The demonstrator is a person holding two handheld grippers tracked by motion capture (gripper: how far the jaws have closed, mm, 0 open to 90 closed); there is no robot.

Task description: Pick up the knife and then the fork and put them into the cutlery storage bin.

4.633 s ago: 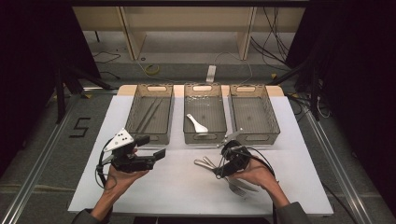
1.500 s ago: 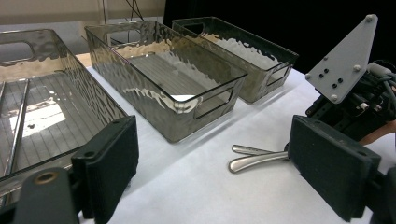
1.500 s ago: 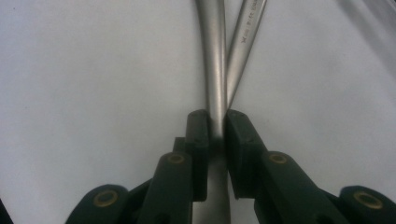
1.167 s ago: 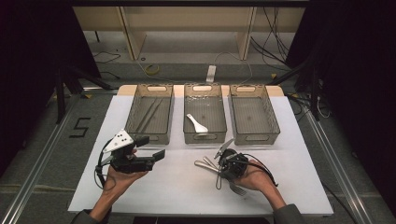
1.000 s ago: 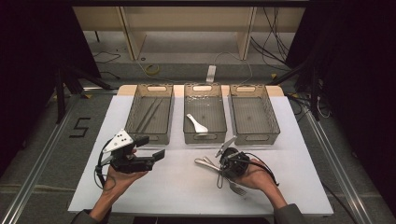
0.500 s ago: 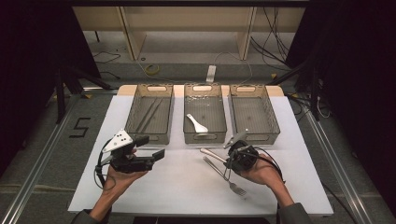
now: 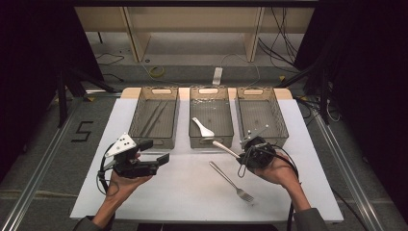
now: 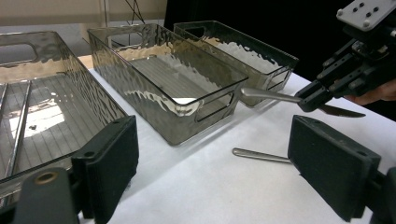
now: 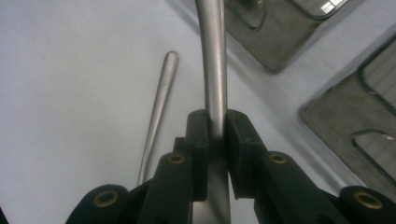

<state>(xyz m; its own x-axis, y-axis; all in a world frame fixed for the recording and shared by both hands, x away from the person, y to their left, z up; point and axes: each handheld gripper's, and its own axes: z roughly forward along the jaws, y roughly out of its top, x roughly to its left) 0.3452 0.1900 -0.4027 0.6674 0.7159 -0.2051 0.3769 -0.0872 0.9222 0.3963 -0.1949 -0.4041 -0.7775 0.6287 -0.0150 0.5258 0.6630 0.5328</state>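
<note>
While clamped: smooth steel knife (image 9: 215,70).

Lab-style recording setup, not home. White table (image 7: 159,202) stands alone amid black curtains (image 7: 370,72); metal floor rails (image 7: 29,192) run along both sides, black "5" (image 7: 82,131) marked on grey floor. Loose cables (image 7: 284,29) and power strip (image 7: 217,76) lie behind, beside bare wooden shelving (image 7: 192,24). Three identical clear bins (image 7: 211,139) lined in row on table
</note>
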